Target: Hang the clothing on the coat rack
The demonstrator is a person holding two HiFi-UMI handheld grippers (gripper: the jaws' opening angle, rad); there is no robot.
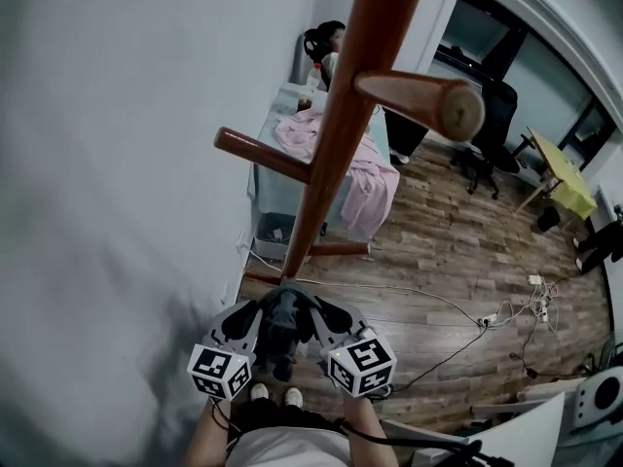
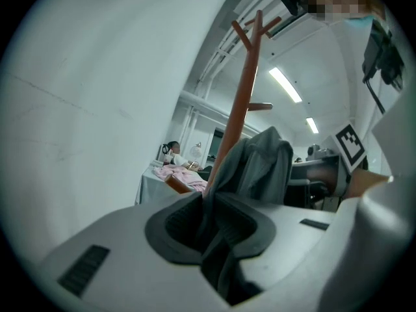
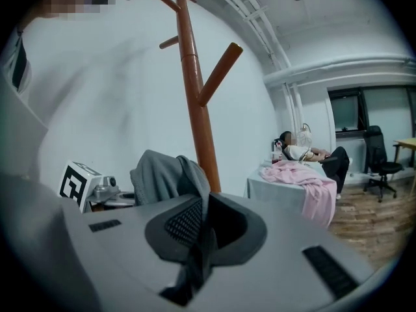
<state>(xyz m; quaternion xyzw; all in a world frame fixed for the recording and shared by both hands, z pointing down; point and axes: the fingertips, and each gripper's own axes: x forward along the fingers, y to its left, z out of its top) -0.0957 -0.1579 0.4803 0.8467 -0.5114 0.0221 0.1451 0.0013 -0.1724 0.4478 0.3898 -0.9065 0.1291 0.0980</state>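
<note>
Wood floor (image 1: 458,241) across the right, brown coat rack (image 1: 336,115) up the middle, grey garment (image 1: 284,324) at bottom centre, left hand-held gripper (image 2: 207,223) and right hand-held gripper (image 3: 203,229) both pinching it

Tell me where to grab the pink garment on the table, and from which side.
Probably the fold of the pink garment that hangs over the table edge, approached from the open floor side: it dangles free there, so the jaws can close across it without scraping the tabletop. The left gripper and right gripper are both shut on the grey garment.
</note>
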